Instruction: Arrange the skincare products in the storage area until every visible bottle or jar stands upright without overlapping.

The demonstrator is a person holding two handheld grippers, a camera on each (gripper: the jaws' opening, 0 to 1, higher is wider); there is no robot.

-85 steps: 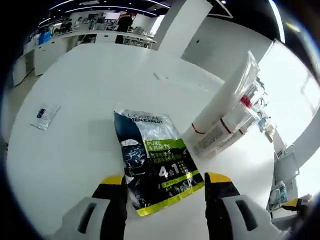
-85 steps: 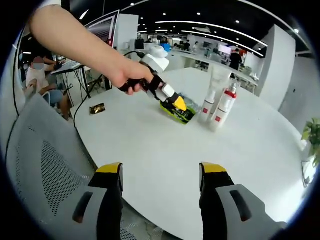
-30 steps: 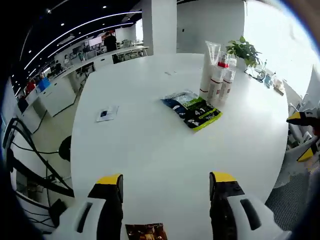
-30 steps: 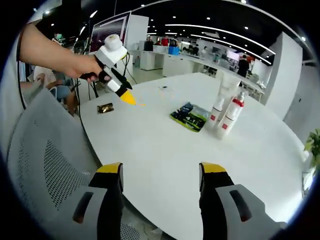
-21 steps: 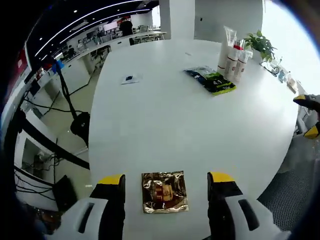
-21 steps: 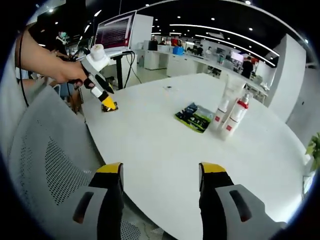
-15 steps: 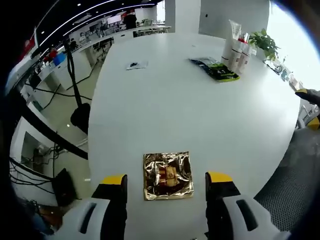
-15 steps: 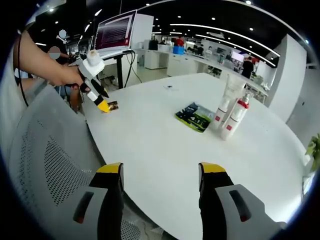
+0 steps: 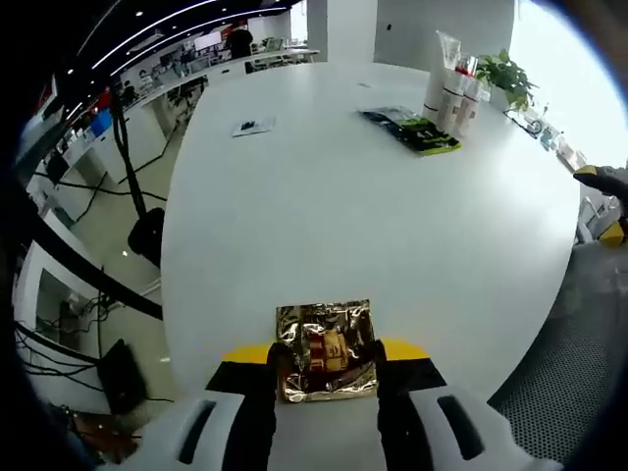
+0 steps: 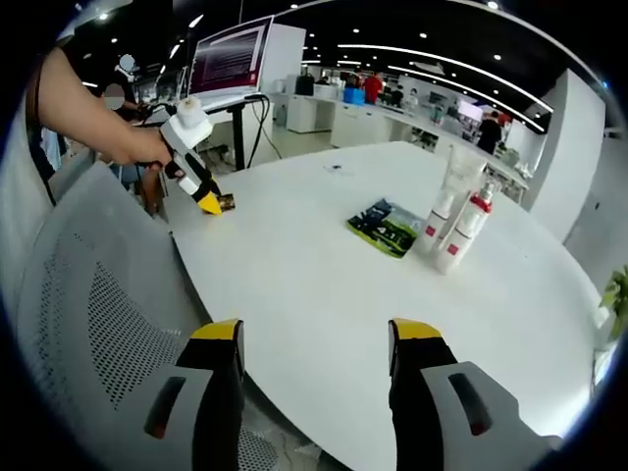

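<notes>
The left gripper (image 9: 324,358) has its jaws drawn in on a crinkled gold foil sachet (image 9: 326,350) at the near edge of the round white table (image 9: 324,196). The yellow tips press the sachet's left and right sides, so it looks gripped. The sachet lies flat, roughly square, with a red-brown printed panel in the middle; its writing is too small and glare-broken to read. In the right gripper view the same gripper, held in a person's hand (image 10: 137,147), points down at the sachet (image 10: 226,203) on the table's far-left rim.

The right gripper (image 10: 312,343) hangs empty over the near edge with its jaws wide apart, well away from everything.

The standing skincare group is far across the table from the sachet: a tall white tube (image 10: 456,186), a white bottle with a red cap (image 10: 464,231) and another white bottle (image 9: 468,101) close together, upright. Just beside them lies a dark pouch with a green band (image 10: 389,227), flat, its long axis running toward the bottles. Its lettering cannot be read here. A small white sachet (image 9: 246,126) lies apart on the far left.

The left gripper already has the sachet, so it is the one to carry it to the group, which lies straight ahead and slightly right of it.
</notes>
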